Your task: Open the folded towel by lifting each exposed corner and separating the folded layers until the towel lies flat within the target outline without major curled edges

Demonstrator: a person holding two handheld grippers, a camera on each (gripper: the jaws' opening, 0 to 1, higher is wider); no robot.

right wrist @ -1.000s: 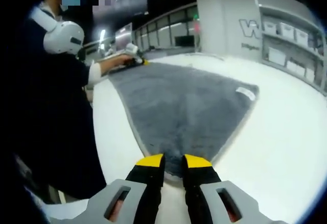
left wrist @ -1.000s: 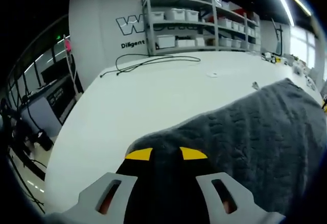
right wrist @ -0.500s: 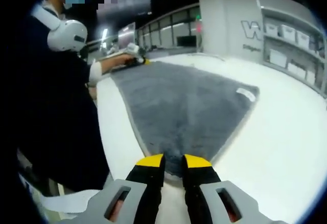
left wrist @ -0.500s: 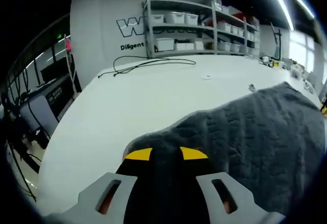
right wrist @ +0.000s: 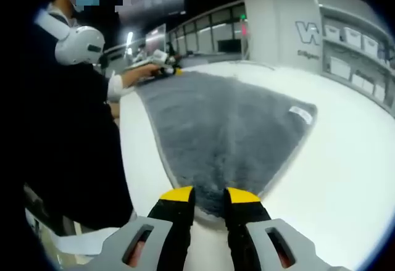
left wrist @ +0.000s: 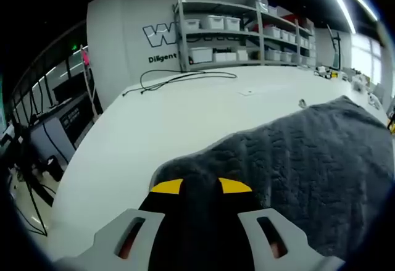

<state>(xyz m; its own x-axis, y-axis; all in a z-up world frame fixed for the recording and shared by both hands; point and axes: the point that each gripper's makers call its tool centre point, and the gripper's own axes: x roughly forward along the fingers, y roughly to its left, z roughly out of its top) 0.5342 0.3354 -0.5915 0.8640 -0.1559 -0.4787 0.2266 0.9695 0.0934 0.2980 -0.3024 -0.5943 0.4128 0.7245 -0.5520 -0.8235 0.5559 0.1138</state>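
On white table point(right wrist: 345, 178), grey towel point(right wrist: 228, 129) spread flat.

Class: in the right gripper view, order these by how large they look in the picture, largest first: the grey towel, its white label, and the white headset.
1. grey towel, by far the largest.
2. white headset.
3. white label, smallest.
The headset sits at the fisheye edge, so this ranks apparent size only.
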